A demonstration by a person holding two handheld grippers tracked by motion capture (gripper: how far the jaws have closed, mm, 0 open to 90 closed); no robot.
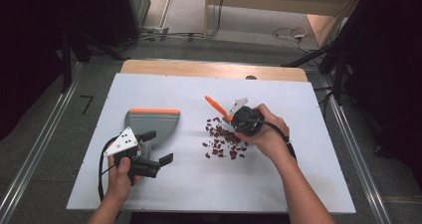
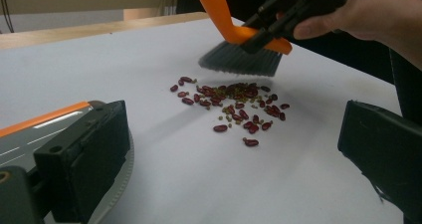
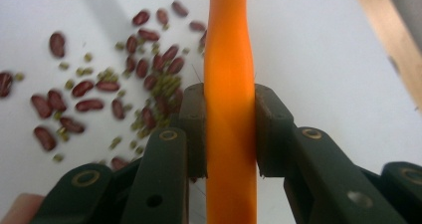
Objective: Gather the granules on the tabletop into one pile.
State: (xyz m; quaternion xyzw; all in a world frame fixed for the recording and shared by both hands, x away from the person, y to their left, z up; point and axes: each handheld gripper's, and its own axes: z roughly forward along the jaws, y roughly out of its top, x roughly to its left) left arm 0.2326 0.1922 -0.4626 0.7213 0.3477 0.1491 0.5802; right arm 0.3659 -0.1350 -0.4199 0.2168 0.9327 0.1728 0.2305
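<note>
High view puts us at a white table (image 1: pixel 149 184) with a scatter of red beans (image 1: pixel 224 140) just right of centre, a grey dustpan (image 1: pixel 152 124) with an orange lip lying to their left, and our two hands coming in from the near edge.

We judge the main risk to be the beans flying off. In the left gripper view the brush (image 2: pixel 241 57) hangs with its grey bristles just above the far side of the pile, which also has small green beans (image 2: pixel 230 109) mixed in. A fast or hard stroke toward the pan could send the round beans skidding past it or off the table, and the small green ones could slip under the bristles. The pan could also slide away when the beans hit it, since we cannot tell that anything is steadying it. The orange handle is smooth and curved, so it could twist in the grip under sideways load.

Our right gripper (image 3: pixel 230 134) has its jaws closed down to the width of the orange handle, one pad pressed on each side. Our left gripper (image 2: pixel 234 154) has its jaws wide apart and holds nothing; one jaw sits near the dustpan's edge, though we cannot tell whether it touches.
</note>
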